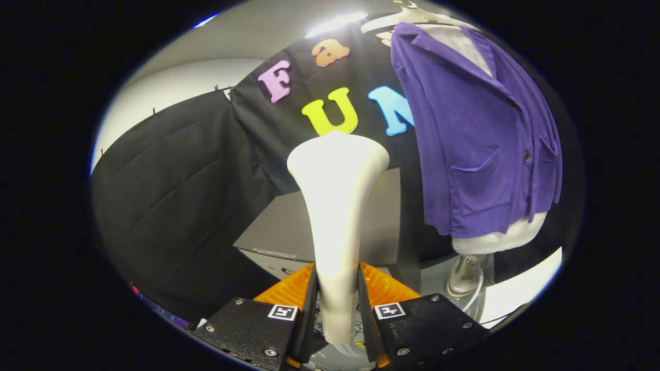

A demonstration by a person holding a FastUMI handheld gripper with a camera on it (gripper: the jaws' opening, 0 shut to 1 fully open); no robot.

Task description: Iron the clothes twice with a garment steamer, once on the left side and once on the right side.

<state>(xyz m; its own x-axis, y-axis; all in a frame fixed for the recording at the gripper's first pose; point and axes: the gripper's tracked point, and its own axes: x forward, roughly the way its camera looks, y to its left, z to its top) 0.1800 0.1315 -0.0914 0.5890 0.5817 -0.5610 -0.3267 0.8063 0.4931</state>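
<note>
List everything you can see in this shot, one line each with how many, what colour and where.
garment steamer: one, white, held upright between the fingers, its wide head ahead of them and left of the jacket.
jacket: one, purple, buttoned, with patch pockets, hanging on the dress form beyond and to the right of the steamer head.
dress form: one, white, showing below the jacket's hem and at its open collar.
stand: one, silver-grey, under the dress form.
hanger: one, white, above the jacket's collar.
black cloth: one, black, the booth's wall behind everything.
tool: one, both fingers pressed on the steamer's handle.
</note>
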